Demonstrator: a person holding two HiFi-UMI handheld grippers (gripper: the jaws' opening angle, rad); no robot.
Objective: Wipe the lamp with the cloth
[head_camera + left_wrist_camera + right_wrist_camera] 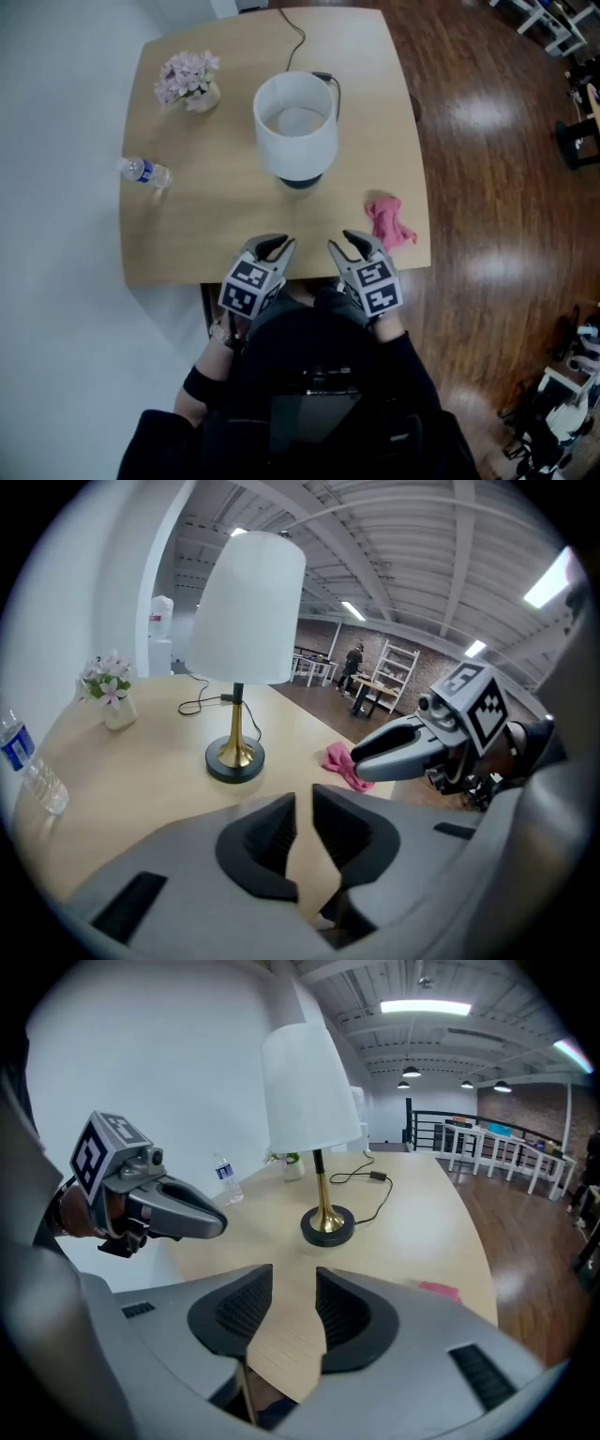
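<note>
A lamp (295,122) with a white shade and a brass stem on a dark base stands mid-table; it also shows in the left gripper view (248,611) and the right gripper view (309,1082). A crumpled pink cloth (389,222) lies near the table's right edge, right of the lamp (345,764) (439,1289). Both grippers hover side by side over the near table edge, apart from lamp and cloth. My left gripper (272,246) (302,822) shows a narrow gap with nothing in it. My right gripper (354,242) (293,1302) is open and empty, the cloth just to its right.
A small vase of pink flowers (190,82) stands at the far left corner and a water bottle (145,172) lies at the left edge. The lamp's black cord (298,33) runs off the far edge. The wooden table (206,225) has dark wood floor to its right.
</note>
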